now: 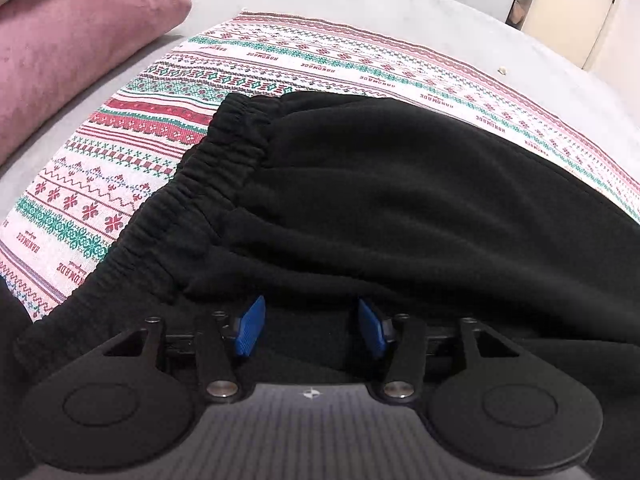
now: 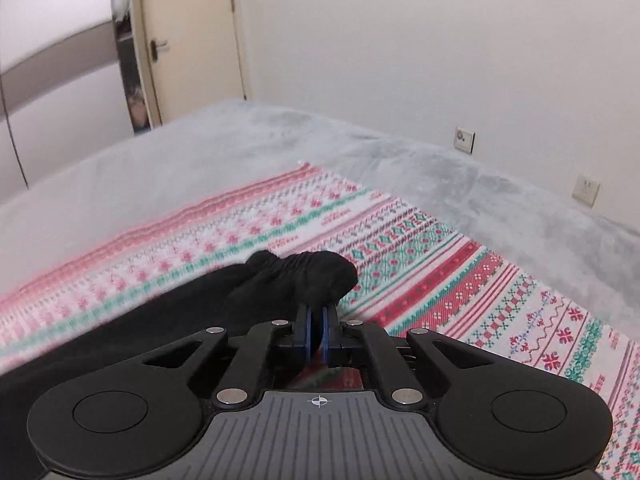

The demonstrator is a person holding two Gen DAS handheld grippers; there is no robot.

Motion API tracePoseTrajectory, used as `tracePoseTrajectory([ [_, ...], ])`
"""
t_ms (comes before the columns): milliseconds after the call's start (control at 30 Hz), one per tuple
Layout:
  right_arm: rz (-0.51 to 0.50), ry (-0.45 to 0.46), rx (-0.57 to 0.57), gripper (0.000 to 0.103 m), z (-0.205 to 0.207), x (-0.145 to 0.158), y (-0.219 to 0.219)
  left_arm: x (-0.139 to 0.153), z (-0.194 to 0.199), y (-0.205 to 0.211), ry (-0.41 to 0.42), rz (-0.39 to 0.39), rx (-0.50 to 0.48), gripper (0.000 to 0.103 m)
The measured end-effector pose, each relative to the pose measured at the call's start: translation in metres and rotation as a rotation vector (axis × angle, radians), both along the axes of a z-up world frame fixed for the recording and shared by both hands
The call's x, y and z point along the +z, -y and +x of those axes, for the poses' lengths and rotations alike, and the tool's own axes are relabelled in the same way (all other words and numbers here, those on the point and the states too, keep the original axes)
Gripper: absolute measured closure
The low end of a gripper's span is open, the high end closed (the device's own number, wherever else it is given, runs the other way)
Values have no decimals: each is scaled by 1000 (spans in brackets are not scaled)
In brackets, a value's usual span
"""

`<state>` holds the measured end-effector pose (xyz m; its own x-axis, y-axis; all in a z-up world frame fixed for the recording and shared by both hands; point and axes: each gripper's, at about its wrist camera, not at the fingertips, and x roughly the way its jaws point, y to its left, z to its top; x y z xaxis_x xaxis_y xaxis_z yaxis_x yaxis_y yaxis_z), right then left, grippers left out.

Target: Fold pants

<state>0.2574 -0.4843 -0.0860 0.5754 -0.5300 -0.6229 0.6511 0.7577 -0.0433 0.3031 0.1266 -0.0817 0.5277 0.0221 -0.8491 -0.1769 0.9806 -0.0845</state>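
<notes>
Blue pads [image 2: 325, 334] of my right gripper [image 2: 317, 320] are clenched on a bunched corner of the black pants [image 2: 316, 276], while my left gripper [image 1: 312, 328] hangs released over the pants' [image 1: 400, 200] waistband [image 1: 224, 152], all spread on a patterned cloth [image 1: 120, 152] atop a grey bed [image 2: 200, 152].

Your right gripper [image 2: 317, 334] is clamped on a bunched black pants [image 2: 308, 276] cuff above the patterned cloth [image 2: 460, 280].
</notes>
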Motion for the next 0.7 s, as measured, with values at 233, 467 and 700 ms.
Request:
tracePoseTrajectory([
  [233,66,11,4,74,-5,18,-28,7,-8,-15,13,-36,29,23],
  [467,-21,-159,536,44,-16,38,-144,13,-20,-19,26,-35,9,23],
  [700,-130,-396,760,35,-32,-9,-219,3,-32,-3,43,168,-91,21],
])
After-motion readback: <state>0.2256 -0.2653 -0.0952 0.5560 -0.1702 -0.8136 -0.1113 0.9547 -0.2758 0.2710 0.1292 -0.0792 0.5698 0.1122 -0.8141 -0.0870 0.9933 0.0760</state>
